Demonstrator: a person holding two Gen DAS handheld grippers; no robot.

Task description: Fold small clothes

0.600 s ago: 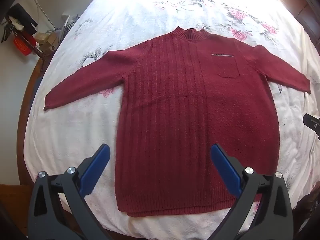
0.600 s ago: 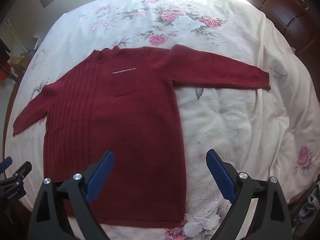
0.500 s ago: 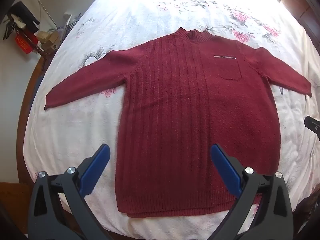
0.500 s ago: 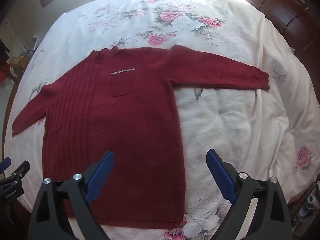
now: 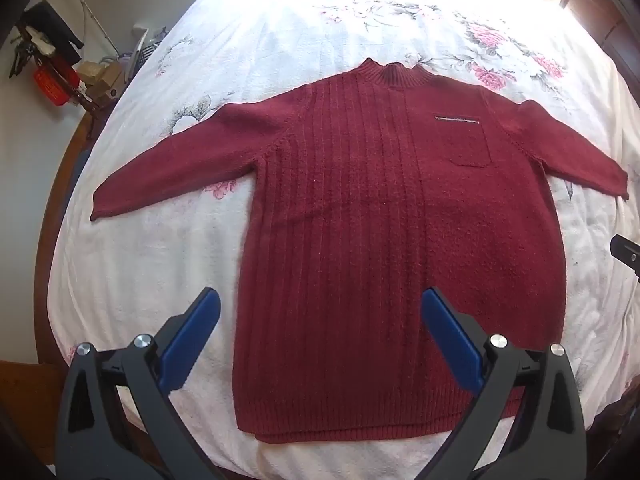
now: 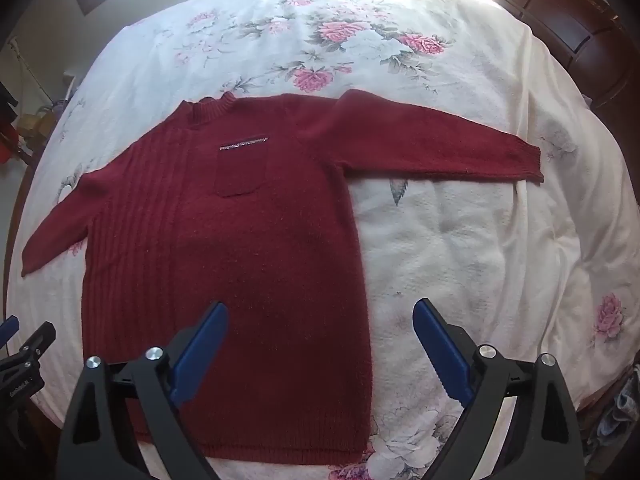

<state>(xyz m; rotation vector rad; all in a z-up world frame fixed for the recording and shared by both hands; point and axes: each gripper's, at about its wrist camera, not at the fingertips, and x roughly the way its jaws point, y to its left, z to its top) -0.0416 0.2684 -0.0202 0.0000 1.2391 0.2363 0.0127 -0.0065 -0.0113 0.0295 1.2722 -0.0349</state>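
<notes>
A dark red knit sweater (image 5: 360, 240) (image 6: 240, 248) lies flat and face up on the bed, both sleeves spread out to the sides, collar at the far end. It has a chest pocket (image 5: 464, 144) (image 6: 240, 172) with a silvery trim. My left gripper (image 5: 318, 320) hovers open above the lower left part of the sweater body, nothing between its blue pads. My right gripper (image 6: 320, 328) hangs open over the sweater's lower right edge, also holding nothing. The left gripper (image 6: 24, 356) shows at the left border of the right wrist view.
The bed has a white floral bedspread (image 5: 360, 28) (image 6: 480, 240). A dark wooden headboard or dresser (image 6: 560, 12) stands at the far right. Clutter with a red item (image 5: 52, 84) sits beside the bed at the left. A wooden bed frame (image 5: 60, 184) rims the left side.
Both views have shifted slightly; the sweater sits a touch lower in the left wrist view. The sweater itself has not moved and both grippers stay open.
</notes>
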